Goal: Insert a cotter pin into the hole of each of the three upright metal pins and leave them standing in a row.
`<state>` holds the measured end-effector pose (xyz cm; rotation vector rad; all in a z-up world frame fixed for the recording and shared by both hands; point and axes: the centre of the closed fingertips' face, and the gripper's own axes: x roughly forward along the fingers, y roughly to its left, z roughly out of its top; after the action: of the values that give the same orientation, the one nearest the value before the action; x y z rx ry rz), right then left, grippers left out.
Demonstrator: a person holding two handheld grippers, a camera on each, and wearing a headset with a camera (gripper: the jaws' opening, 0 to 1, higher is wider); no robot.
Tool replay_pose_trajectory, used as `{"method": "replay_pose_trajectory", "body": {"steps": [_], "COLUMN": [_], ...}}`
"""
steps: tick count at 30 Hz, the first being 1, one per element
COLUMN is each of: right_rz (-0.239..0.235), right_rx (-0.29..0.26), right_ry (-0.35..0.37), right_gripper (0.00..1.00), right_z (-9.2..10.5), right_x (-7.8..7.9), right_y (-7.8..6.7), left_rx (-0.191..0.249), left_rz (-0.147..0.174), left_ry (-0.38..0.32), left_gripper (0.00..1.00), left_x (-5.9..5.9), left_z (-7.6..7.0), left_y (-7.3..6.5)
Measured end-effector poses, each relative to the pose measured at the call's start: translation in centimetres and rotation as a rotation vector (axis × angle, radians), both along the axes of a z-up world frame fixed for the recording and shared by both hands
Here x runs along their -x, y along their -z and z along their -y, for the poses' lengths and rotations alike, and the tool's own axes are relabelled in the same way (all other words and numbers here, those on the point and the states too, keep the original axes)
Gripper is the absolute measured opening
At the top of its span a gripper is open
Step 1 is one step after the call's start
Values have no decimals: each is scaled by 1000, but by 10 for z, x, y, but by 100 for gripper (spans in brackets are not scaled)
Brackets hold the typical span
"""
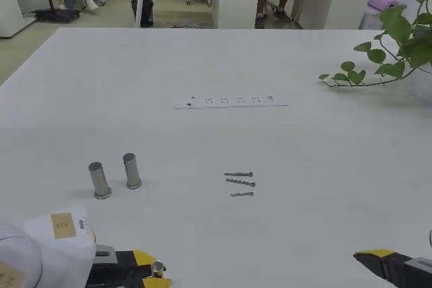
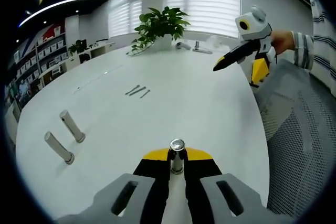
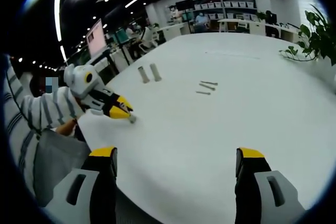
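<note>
1. The left gripper's (image 2: 177, 162) yellow-tipped fingers (image 2: 155, 157) are clamped on a metal pin (image 2: 177, 150). It is a short silvery cylinder, and its rounded, shiny end sticks out just past the tips.
2. In the head view this gripper (image 1: 135, 268) holds the pin (image 1: 157, 269) over the near left edge of the white table (image 1: 304, 166).
3. The right gripper's (image 3: 176, 156) fingers (image 3: 103, 153) stand wide apart with nothing between them. In the head view it (image 1: 385, 261) sits at the near right edge of the table.
4. Two standing pins (image 1: 115, 175) are upright side by side, left of the table's middle. They are close together but not touching. Each is a dull grey cylinder with a slightly wider foot. Any hole through them is too small to make out.
5. Three cotter pins (image 1: 239, 183) lie flat near the middle of the table, to the right of the standing pins and well apart from them. They are thin silvery slivers, roughly parallel, one behind the other.
6. Farther back a flat white strip (image 1: 229, 101) lies across the table.
7. A leafy green plant (image 1: 398, 38) reaches in at the far right.
</note>
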<state>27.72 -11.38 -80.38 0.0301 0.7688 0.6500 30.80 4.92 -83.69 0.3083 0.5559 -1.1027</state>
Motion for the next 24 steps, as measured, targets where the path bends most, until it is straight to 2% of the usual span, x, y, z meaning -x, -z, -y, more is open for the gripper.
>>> {"method": "replay_pose_trajectory", "body": {"steps": [17, 22, 24], "right_rz": [13, 18, 17], "right_rx": [0, 0, 2], "right_ry": [-9, -9, -13], "right_gripper": [95, 94, 94], "right_z": [-3, -4, -4], "right_x": [0, 0, 1], "right_y": [-3, -5, -5], "left_rx": [5, -5, -15], "left_rz": [-22, -27, -19], "left_ry": [-45, -62, -72], "left_gripper": [14, 25, 31], "left_x": [-1, 0, 0], "left_z": [-4, -10, -13], "left_y": [0, 0, 0]}}
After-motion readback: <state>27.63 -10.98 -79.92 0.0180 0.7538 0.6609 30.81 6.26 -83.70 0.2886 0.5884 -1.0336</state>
